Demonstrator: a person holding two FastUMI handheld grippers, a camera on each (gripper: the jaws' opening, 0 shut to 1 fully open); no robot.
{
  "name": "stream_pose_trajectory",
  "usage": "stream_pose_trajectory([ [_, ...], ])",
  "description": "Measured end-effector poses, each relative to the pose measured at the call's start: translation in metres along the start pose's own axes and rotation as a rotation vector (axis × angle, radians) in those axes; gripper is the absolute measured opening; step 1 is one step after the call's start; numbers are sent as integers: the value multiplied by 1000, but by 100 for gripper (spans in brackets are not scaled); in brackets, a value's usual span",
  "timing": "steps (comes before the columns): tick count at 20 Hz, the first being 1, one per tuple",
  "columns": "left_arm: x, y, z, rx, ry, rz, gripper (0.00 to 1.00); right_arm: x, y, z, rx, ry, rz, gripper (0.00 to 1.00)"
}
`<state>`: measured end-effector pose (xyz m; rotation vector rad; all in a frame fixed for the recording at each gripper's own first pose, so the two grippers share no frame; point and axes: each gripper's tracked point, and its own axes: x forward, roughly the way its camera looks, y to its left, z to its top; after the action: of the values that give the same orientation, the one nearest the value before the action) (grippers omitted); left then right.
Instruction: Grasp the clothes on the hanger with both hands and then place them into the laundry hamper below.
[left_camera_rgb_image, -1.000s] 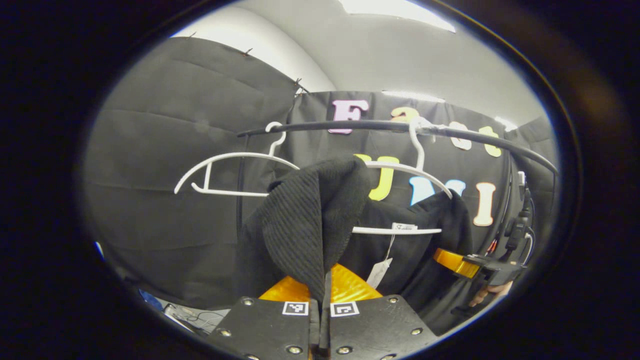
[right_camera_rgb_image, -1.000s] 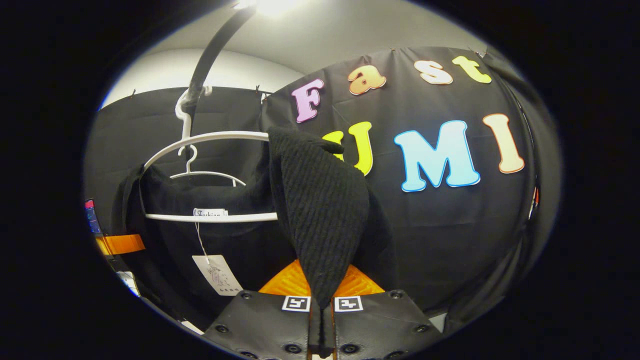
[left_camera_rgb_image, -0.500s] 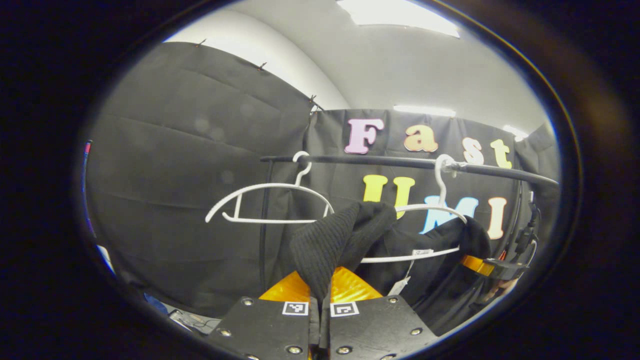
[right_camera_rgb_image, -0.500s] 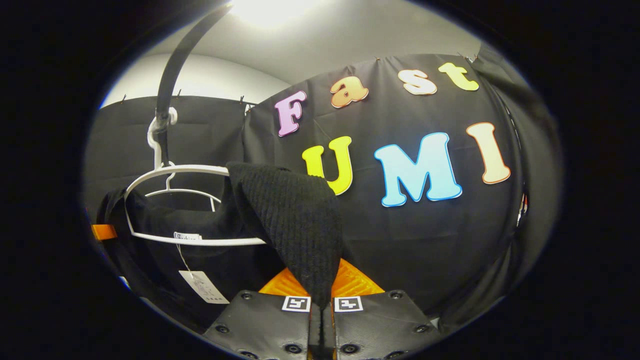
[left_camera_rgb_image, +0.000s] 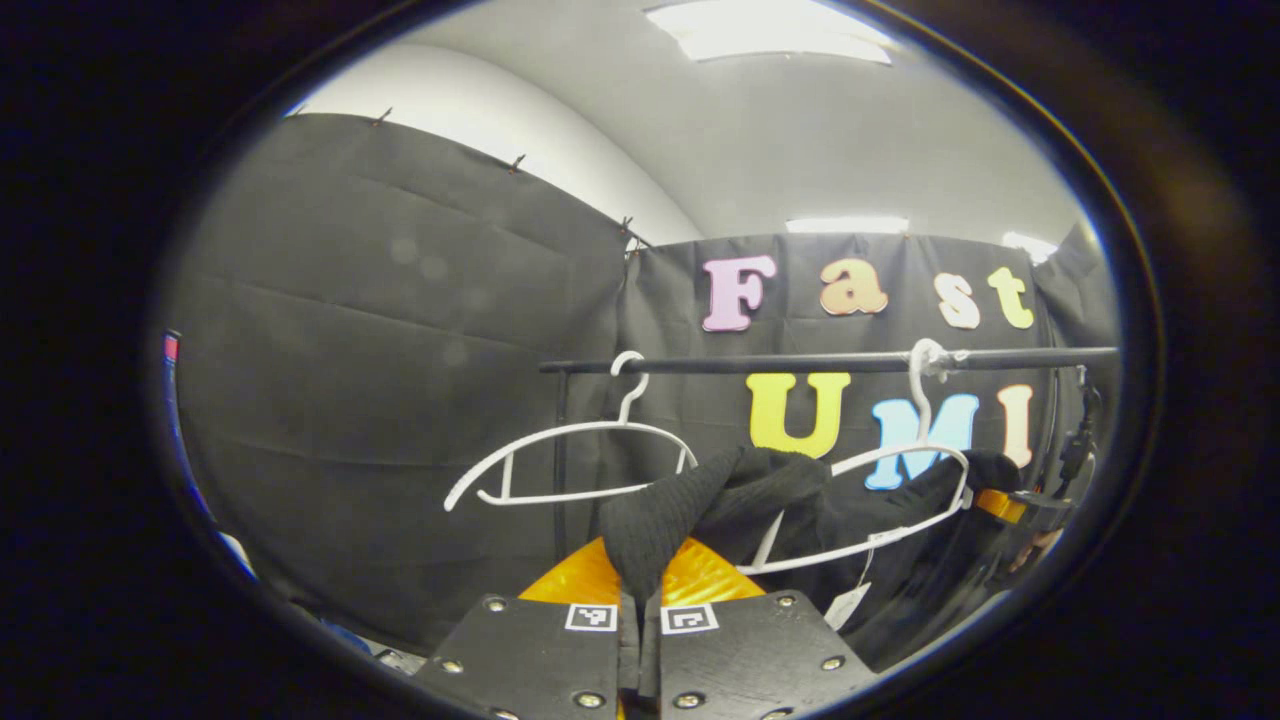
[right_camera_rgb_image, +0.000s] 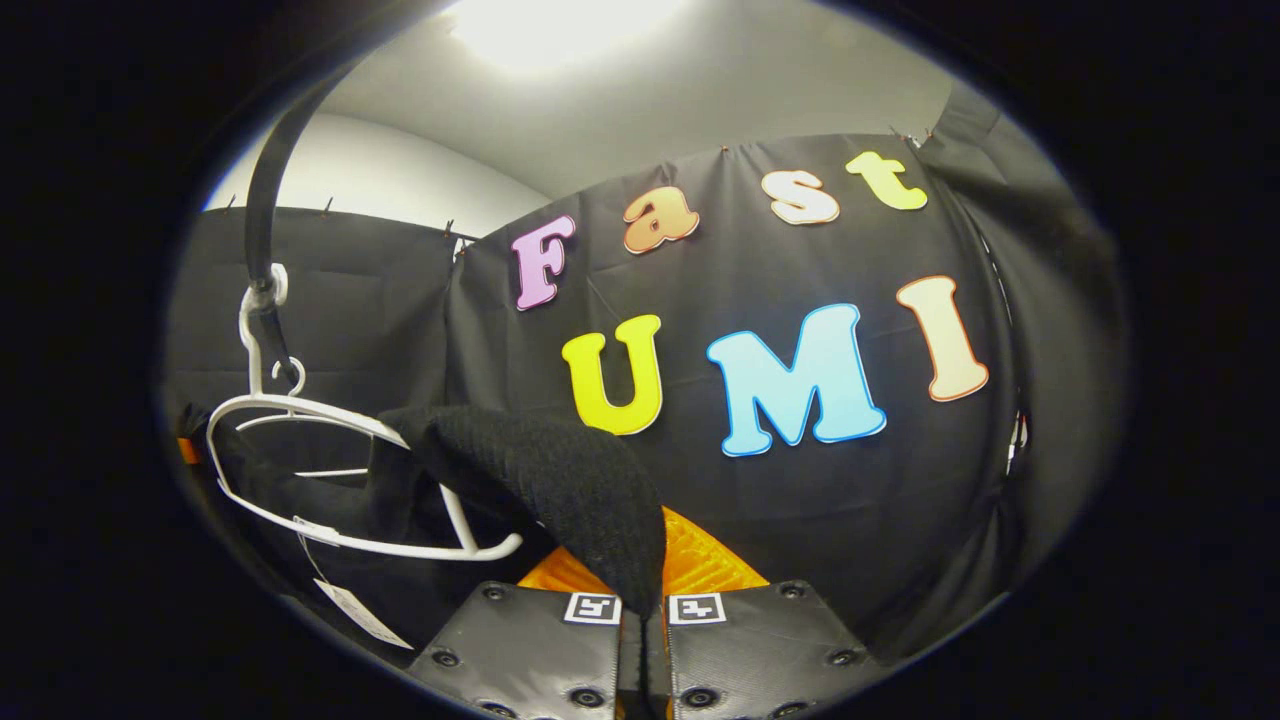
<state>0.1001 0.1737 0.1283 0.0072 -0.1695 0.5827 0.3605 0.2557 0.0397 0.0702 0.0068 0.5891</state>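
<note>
Rail (left_camera_rgb_image: 800, 361) overhead, two white hangers hooked on it, black knit garment (left_camera_rgb_image: 790, 495) half-draped on the tilted hanger (left_camera_rgb_image: 905, 470) and pulled toward both cameras. Step in hand, by judgement: peeling the garment off the hanger, with the drop into the hamper below not yet done; next move calls for drawing both corners down and clear of the hanger's arms without dragging it off the rail. Left tongs (left_camera_rgb_image: 640, 605) clamped on one ribbed corner, right tongs (right_camera_rgb_image: 643, 610) clamped on the other, cloth running straight up from each pinch to the hanger.
</note>
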Motion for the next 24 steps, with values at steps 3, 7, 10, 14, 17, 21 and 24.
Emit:
stream_pose_trajectory([
  [3, 6, 17, 3, 49, -1, 17, 1, 7, -5, -3, -9, -9, -24, 4],
  [7, 19, 31, 5, 89, 10, 20, 0, 18, -13, 1, 70, -30, -56, 3],
  [10, 28, 37, -4, 40, 23, 34, 1, 32, -22, -4, 109, -15, -85, 7],
  [14, 34, 38, -28, -11, 65, 38, 1, 41, -27, -27, 126, 43, -84, 7],
  [17, 36, 49, -47, -50, 107, 46, 1, 37, -28, -39, 178, 74, -79, 7],
  [21, 30, 55, -68, -34, 161, 58, 1, 30, -33, -51, 169, 89, -89, 7],
  [24, 26, 46, -77, 4, 192, 39, 1, 23, -43, -63, 193, 122, -116, 7],
])
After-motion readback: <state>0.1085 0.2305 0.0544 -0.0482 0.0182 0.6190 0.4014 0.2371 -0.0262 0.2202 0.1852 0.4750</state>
